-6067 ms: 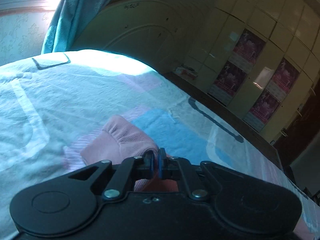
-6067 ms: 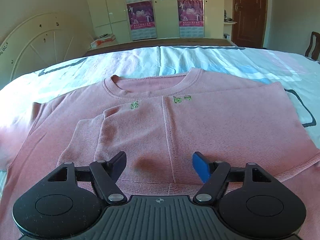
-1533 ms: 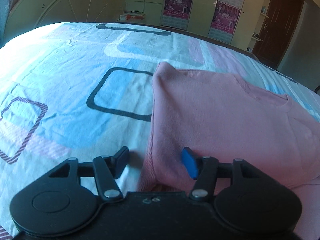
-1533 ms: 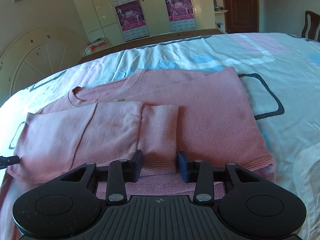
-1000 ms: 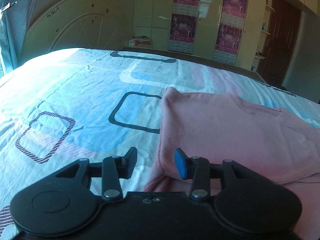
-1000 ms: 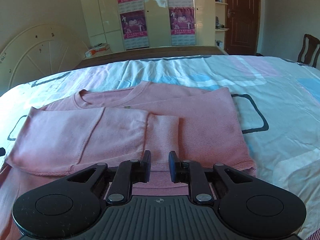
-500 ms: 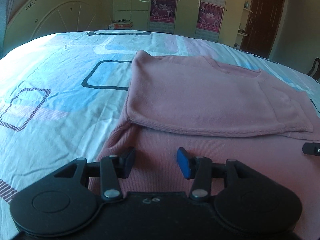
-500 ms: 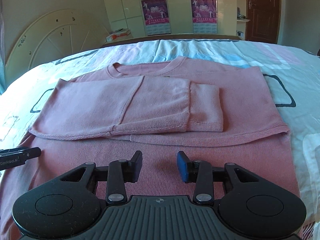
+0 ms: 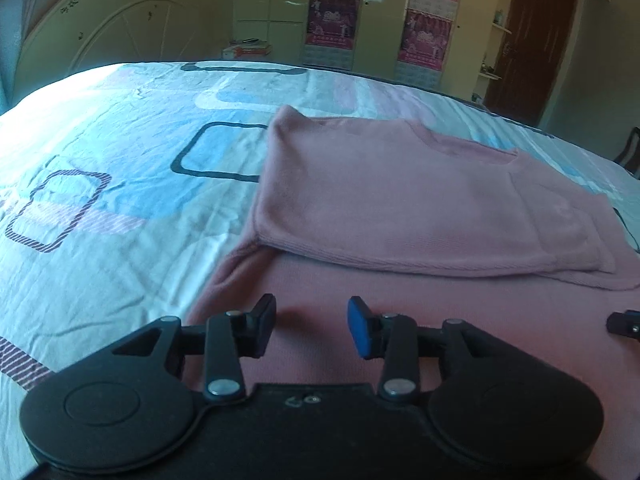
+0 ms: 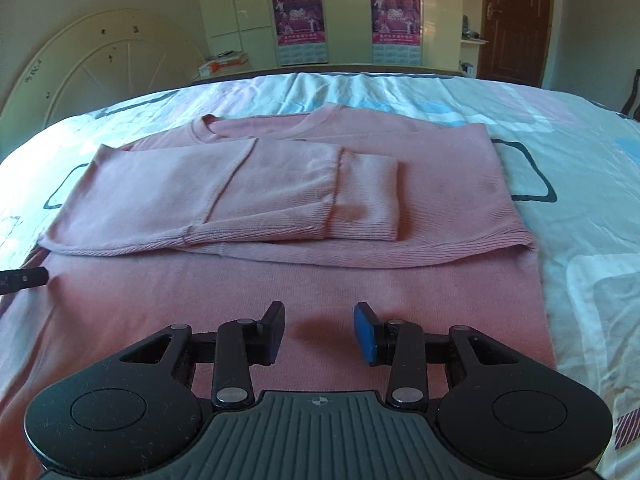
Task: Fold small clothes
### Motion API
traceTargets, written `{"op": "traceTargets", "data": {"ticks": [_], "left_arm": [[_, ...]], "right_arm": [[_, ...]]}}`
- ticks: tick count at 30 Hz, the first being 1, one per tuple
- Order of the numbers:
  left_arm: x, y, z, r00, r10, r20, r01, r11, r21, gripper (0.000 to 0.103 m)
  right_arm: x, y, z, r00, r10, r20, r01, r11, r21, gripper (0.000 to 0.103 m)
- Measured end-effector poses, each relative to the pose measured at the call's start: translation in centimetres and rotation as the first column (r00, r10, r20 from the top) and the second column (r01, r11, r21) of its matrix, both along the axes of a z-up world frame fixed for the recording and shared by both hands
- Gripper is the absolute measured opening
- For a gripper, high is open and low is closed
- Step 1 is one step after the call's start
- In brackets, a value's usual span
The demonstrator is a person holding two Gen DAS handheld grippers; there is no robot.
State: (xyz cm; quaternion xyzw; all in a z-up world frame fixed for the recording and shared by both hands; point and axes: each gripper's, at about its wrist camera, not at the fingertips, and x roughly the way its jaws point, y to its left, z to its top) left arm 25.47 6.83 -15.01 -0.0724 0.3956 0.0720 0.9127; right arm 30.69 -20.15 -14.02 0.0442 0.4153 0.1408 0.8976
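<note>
1. The pink sweater (image 10: 280, 184) lies flat on the bed (image 10: 580, 208), sleeves folded across its chest.
2. The left claw (image 9: 312, 326), its jaws just narrowed yet released, hovers above the sweater's lower left part.
3. The right claw (image 10: 319, 330), released, hovers above the lower right part.

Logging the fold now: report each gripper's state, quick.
Left gripper: open, jaws just narrowed, empty, over the pink knit sweater.
Right gripper: open, holding nothing.
</note>
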Motion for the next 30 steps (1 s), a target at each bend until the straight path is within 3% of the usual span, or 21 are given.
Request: {"op": "traceTargets", "data": {"ticks": [4, 7, 12, 16, 23, 30], "left_arm": [[-0.8, -3.7, -0.3, 0.995, -0.093, -0.035, 0.092, 0.995, -0.033, 0.044], [-1.6, -5.5, -0.8, 0.992, -0.124, -0.036, 0.125, 0.992, 0.022, 0.053], [-3.0, -5.1, -1.4, 0.994, -0.097, -0.051, 0.100, 0.993, 0.065, 0.064], [-3.5, -4.7, -1.5, 0.996, -0.063, -0.061, 0.068, 0.994, 0.089, 0.076], [-4.6, -5.2, -0.9, 0.997, -0.014, -0.077, 0.022, 0.994, 0.104, 0.075], [-6.4, -6.9, 0.2, 0.995, -0.077, -0.069, 0.083, 0.993, 0.081, 0.074]], "right_arm": [[-1.3, 2.1, 0.1, 0.997, 0.072, -0.001, -0.072, 0.997, 0.023, 0.038], [-2.3, 2.8, -0.4, 0.993, 0.113, -0.015, -0.113, 0.993, 0.013, 0.038], [-3.8, 0.9, -1.4, 0.991, 0.134, 0.015, -0.132, 0.989, -0.064, 0.039], [-4.7, -1.7, -1.5, 0.994, 0.108, 0.014, -0.107, 0.992, -0.067, 0.039], [-5.9, -1.8, -0.7, 0.993, 0.116, 0.021, -0.115, 0.993, -0.028, 0.040], [-8.3, 0.9, 0.4, 0.988, 0.154, 0.024, -0.154, 0.987, 0.034, 0.040]]}}
